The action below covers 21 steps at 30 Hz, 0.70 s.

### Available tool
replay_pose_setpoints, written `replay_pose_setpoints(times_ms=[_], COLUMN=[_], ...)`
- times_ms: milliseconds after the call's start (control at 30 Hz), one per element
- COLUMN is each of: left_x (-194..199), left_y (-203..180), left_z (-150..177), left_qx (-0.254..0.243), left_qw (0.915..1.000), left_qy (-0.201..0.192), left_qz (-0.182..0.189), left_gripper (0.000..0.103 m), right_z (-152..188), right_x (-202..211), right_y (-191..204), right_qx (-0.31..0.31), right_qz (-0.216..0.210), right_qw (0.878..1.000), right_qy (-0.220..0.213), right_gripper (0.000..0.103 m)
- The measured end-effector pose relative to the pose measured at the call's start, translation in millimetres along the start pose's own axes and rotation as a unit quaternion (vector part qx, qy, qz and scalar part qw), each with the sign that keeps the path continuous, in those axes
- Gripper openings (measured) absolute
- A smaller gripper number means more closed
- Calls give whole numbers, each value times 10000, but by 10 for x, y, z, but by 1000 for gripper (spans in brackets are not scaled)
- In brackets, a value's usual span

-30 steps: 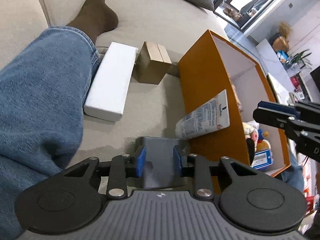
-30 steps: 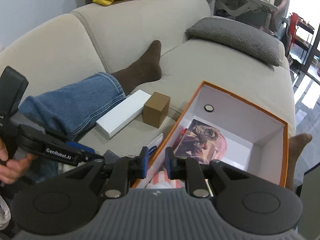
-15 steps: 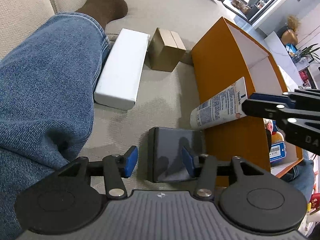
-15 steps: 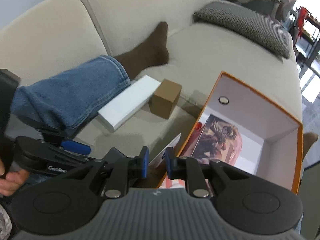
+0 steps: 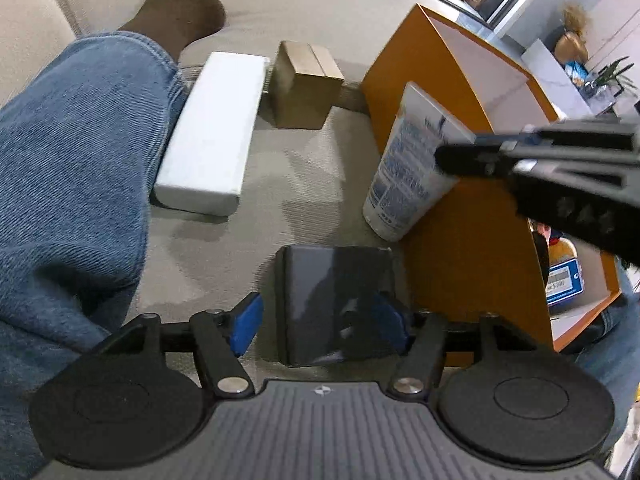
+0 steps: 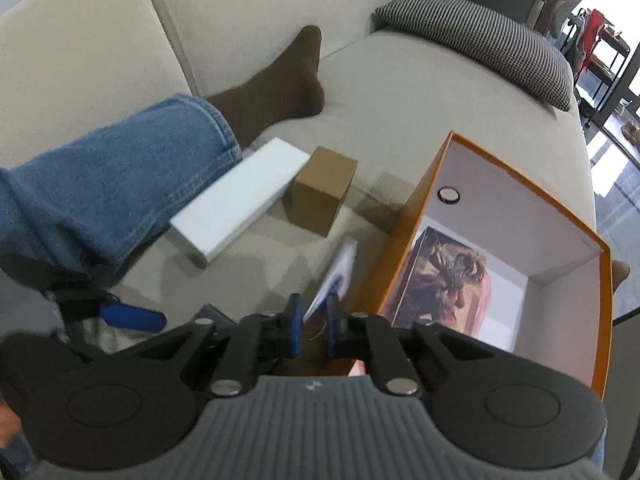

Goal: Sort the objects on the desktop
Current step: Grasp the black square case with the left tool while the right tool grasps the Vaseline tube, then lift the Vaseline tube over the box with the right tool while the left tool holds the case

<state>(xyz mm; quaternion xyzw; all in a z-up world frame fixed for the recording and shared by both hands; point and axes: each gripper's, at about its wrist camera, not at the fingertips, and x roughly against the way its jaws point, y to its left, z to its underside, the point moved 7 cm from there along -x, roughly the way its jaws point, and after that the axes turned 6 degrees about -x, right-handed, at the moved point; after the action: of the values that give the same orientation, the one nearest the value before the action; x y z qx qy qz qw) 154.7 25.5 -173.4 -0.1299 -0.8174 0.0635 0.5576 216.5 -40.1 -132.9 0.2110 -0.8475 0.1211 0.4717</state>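
A white lotion tube (image 5: 412, 164) leans upright against the orange box (image 5: 460, 232) on the sofa. My right gripper (image 6: 312, 330) is narrowly parted around the tube's flat crimped end (image 6: 336, 276); in the left wrist view it reaches in from the right (image 5: 452, 156). My left gripper (image 5: 320, 322) is open, its blue pads either side of a dark grey box (image 5: 336, 304) lying on the cushion beside the orange box. A white long box (image 5: 212, 136) and a brown cardboard cube (image 5: 304, 84) lie further back.
A leg in blue jeans (image 5: 68, 168) with a brown sock (image 6: 280, 92) lies along the left. The orange box (image 6: 520, 208) holds a picture card (image 6: 444, 276) and a small round item (image 6: 448, 194). A checked cushion (image 6: 480, 40) lies at the far end.
My left gripper has opened and let go of the dark grey box, which now lies on the cushion. My right gripper has come down onto the tube's end, and the tube stands more upright.
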Motion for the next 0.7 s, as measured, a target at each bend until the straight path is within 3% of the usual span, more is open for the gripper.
replay_pose_setpoints(times_ms=[233,433,533,700], left_x=[-96,-168,-201,-290], left_y=[-128,-217,-272,-359], left_z=[21,-12,-22,-27], left_qx=[-121,-260,-334,-562], left_qw=[9995,9982,9975,9948], left_qy=[135,212,278,370], left_qz=[-247,-495,-566,-760], left_gripper=[75,77,79,85], right_z=[-128,-240,-287,-247], right_x=[405,1002,1313,1502], right_y=[-63,-342,-576,-1004], right_qx=[-65,-582,-770,-947], right_qz=[-281,-654,-516,237], right_qw=[9975,9871,9803,9747], right_qy=[-652,-1339,-1745,-2010], right_gripper=[6,6,6,6])
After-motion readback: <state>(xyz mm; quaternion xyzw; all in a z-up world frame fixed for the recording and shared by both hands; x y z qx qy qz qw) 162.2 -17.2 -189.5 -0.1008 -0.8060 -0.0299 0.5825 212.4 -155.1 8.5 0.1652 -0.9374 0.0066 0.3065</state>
